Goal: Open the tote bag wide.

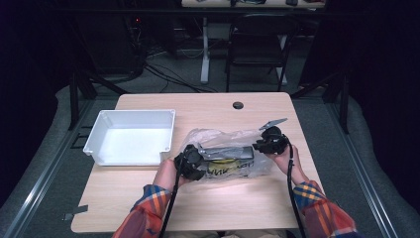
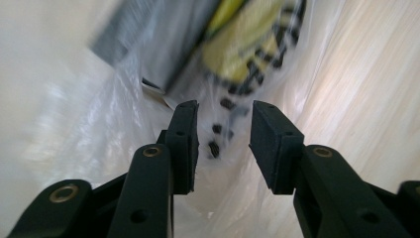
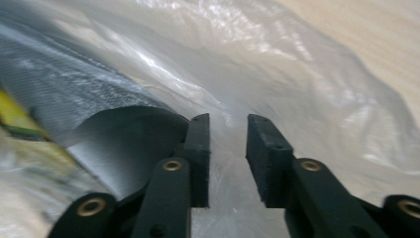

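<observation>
High view shows my left claw (image 1: 194,159) and right claw (image 1: 267,143) at opposite ends of a crumpled clear plastic bag (image 1: 225,136) lying on the worktop (image 1: 198,198), its grey and yellow contents (image 1: 225,158) blurred by the film, their lettering cut off and unreadable. Both claws stand released, jaws parted with only loose film between them. A white bin (image 1: 130,136) sits just left of the bag, apart from it.
</observation>
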The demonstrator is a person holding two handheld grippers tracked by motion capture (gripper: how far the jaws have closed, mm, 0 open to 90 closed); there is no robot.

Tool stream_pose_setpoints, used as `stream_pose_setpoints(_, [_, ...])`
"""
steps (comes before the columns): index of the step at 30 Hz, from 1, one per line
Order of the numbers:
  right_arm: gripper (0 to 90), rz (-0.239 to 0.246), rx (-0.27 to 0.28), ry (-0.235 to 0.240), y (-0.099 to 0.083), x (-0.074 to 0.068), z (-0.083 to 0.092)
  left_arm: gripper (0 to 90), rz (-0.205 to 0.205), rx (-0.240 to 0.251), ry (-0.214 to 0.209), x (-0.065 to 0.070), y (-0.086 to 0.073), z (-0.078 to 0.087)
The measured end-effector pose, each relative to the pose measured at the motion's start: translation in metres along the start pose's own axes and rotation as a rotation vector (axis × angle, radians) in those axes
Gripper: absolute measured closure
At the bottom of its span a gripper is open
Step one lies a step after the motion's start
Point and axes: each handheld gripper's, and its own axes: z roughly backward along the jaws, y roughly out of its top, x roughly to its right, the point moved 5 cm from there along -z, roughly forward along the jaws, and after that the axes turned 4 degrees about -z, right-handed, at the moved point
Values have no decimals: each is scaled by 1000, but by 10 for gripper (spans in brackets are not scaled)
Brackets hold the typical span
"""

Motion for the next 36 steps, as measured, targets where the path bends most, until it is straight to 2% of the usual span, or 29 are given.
stream_pose_setpoints(2, [677, 15, 3, -10, 0, -2, 7, 595, 20, 26, 39, -3, 3, 8])
stream_pose_setpoints(3, [673, 25, 4, -8, 0, -4, 11, 587, 34, 28, 74, -5, 3, 9])
stream_pose_setpoints(4, [671, 36, 3, -16, -1, -5, 14, 580, 34, 28, 74, -5, 3, 9])
stream_pose_setpoints(5, [671, 36, 3, -16, -1, -5, 14, 580, 52, 30, 108, -8, 3, 10])
stream_pose_setpoints(6, [671, 46, -10, -25, -4, -7, 17, 589, 73, 12, 161, -14, 0, 6])
stream_pose_setpoints(10, [675, 57, -39, -43, -13, -6, 16, 693, 115, 4, 276, -27, -5, -3])
stream_pose_setpoints(14, [714, 56, -71, -46, -19, -1, 6, 790, 104, -32, 327, -35, -8, -17])
stream_pose_setpoints(19, [762, 44, -68, -80, -19, 2, -5, 865, 134, -58, 385, -46, -6, -33])
stream_pose_setpoints(22, [783, 37, -81, -97, -20, 4, -11, 885, 155, -93, 388, -53, -9, -43])
stream_pose_setpoints(25, [795, 35, -98, -104, -22, 5, -14, 885, 169, -124, 372, -57, -12, -52])
stream_pose_setpoints(27, [800, 23, -90, -105, -23, 5, -15, 883, 177, -144, 333, -55, -13, -56])
stream_pose_setpoints(28, [800, 23, -90, -105, -23, 5, -15, 880, 177, -144, 333, -55, -13, -56])
stream_pose_setpoints(29, [804, 40, -124, -106, -25, 6, -14, 880, 168, -161, 315, -53, -14, -57])
stream_pose_setpoints(31, [805, 41, -145, -99, -29, 7, -12, 875, 167, -169, 277, -48, -16, -56])
stream_pose_setpoints(33, [807, 46, -154, -92, -33, 8, -10, 873, 174, -163, 237, -44, -18, -55])
stream_pose_setpoints(34, [808, 49, -167, -91, -35, 8, -8, 871, 174, -163, 237, -44, -18, -55])
stream_pose_setpoints(36, [808, 59, -160, -79, -38, 7, -6, 871, 179, -157, 182, -37, -22, -52])
